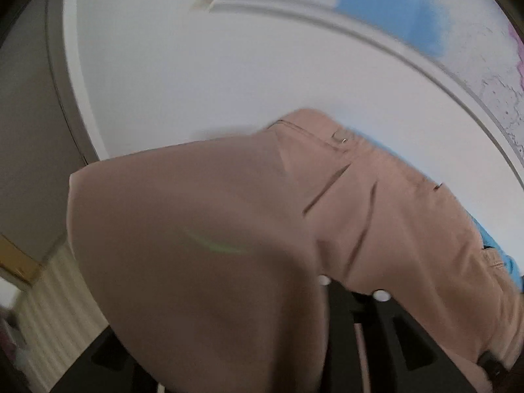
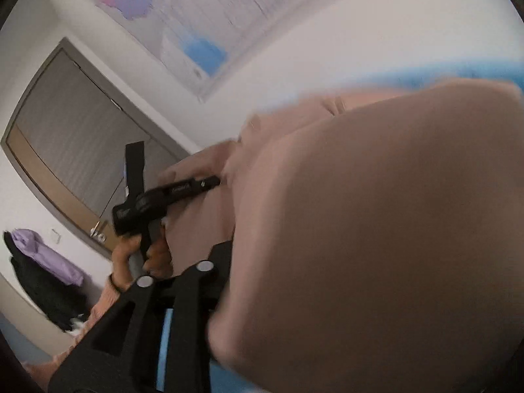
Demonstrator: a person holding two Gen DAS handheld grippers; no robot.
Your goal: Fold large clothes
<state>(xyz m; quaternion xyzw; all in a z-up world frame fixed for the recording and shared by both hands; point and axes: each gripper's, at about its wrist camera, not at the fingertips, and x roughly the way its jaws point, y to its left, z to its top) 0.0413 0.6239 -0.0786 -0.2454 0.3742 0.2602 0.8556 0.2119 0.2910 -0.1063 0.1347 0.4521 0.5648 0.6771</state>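
Light pink-beige trousers (image 1: 229, 229) are lifted in the air and fill the lower part of both views; their waistband with a metal clasp (image 1: 340, 136) shows in the left wrist view. The cloth drapes over my left gripper (image 1: 350, 286), whose black fingers (image 1: 381, 294) are close together with fabric between them. In the right wrist view the trousers (image 2: 393, 229) cover my right gripper (image 2: 177, 273), whose fingers (image 2: 204, 267) are nearly closed on the cloth. The left gripper (image 2: 216, 181), held by a hand (image 2: 131, 252), grips the cloth edge.
A white wall (image 1: 229, 65) carries a framed map (image 1: 425, 16). A blue surface (image 1: 491, 239) lies under the trousers. A grey door (image 2: 82, 137) stands at left, with purple and black clothes (image 2: 46, 262) hanging beside it.
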